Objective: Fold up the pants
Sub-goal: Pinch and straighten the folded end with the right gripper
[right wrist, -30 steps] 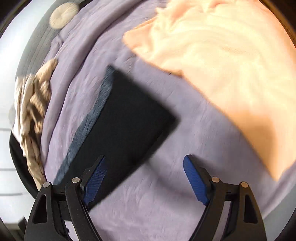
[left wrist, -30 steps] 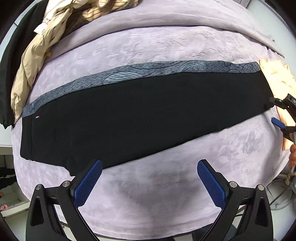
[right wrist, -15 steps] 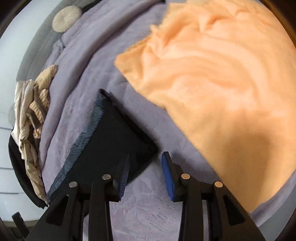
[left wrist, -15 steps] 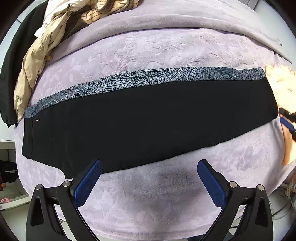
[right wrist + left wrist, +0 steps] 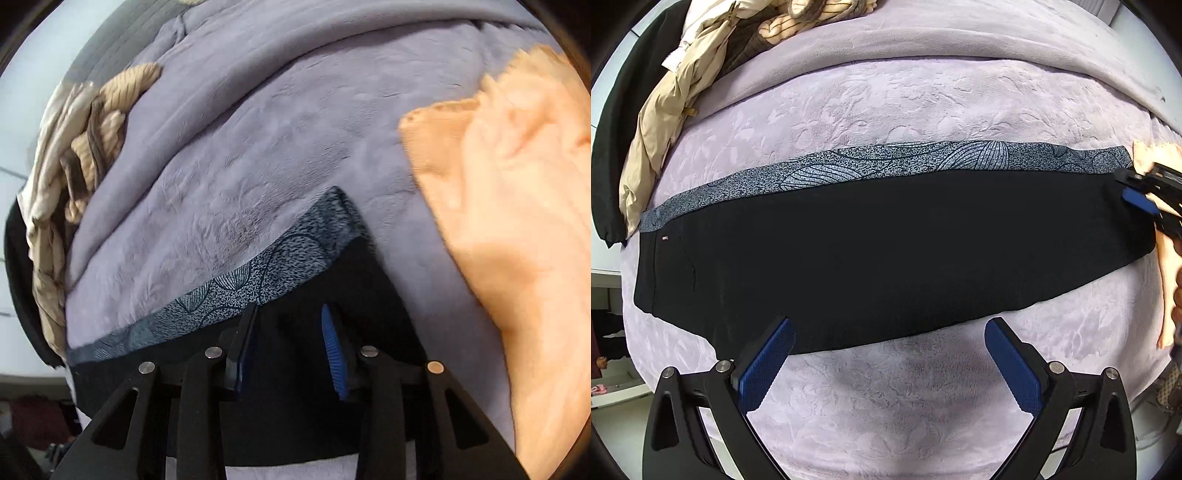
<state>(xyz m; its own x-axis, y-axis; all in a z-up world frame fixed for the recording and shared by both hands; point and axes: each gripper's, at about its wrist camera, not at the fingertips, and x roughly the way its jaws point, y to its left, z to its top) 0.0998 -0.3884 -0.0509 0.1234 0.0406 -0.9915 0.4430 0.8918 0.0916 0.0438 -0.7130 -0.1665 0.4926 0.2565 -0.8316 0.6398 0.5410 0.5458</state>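
— Hovering wide open: left gripper (image 5: 888,325), blue pads (image 5: 764,369) spread far apart, gripping nothing, pointed straight down at the bed.

— And underneath?

— Black pants (image 5: 886,258), laid flat and long across the lilac blanket (image 5: 886,103). Waist to the left in that view, cuffs to the right. Near edge of the pants running just past the fingertips. Left pad overlapping the black cloth in the picture, right pad over bare blanket. Touching or merely above: cannot tell.

— Right gripper?

— Right gripper (image 5: 289,308) with jaws partly apart, just been opening. Tilted down over the cuff end of the pants. Black cloth showing in the gap between the two pads, neither pad pressing on it. Holding nothing, then. Also visible from the left view, blurred, at the far right end of the pants.

— Further out?

— Grey patterned strip (image 5: 905,162) along the far edge of the pants, from waist to cuff, lying flat on the blanket. Corner of that strip just ahead of the right fingertips.

— Beyond the pants?

— Peach cloth (image 5: 517,221) on the blanket to the right of the cuffs, near them but apart in the right view. Heap of beige and striped clothes (image 5: 683,92) at the far left corner of the bed, well apart from the pants.
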